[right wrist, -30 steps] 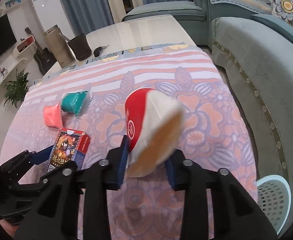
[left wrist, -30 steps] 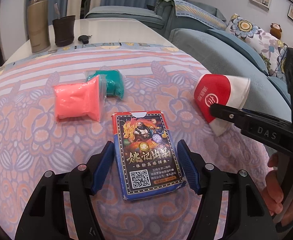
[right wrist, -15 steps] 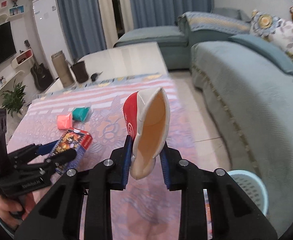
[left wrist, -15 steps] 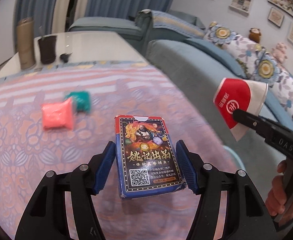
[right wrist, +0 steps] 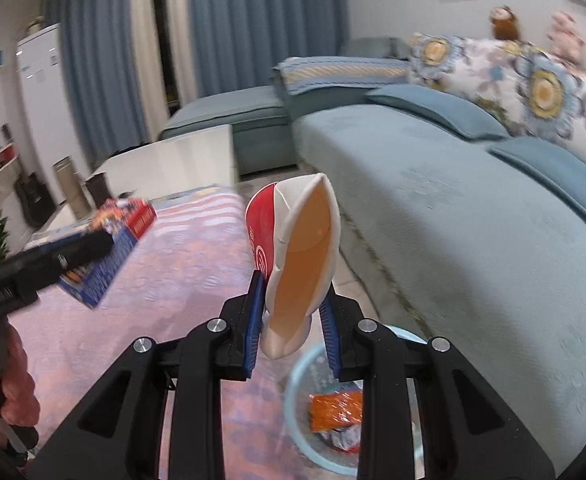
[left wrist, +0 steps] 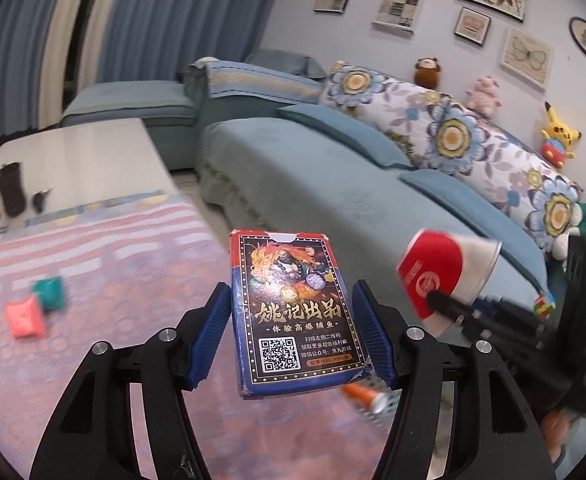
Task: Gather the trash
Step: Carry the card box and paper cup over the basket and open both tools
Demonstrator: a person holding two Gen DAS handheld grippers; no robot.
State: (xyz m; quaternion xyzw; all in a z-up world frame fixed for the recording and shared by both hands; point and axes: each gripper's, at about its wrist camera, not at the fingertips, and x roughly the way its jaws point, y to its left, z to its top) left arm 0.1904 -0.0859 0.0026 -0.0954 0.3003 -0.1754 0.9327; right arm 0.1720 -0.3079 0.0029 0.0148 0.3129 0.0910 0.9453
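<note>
One card box [left wrist: 293,312], one paper cup [right wrist: 293,256], two pouches [left wrist: 33,308].

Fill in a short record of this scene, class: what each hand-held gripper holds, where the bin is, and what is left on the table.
left hand-held gripper: shut on card box
right hand-held gripper: shut on squashed paper cup
bin: pale blue basket below right gripper, orange wrapper inside
left on table: pink packet, teal packet
</note>
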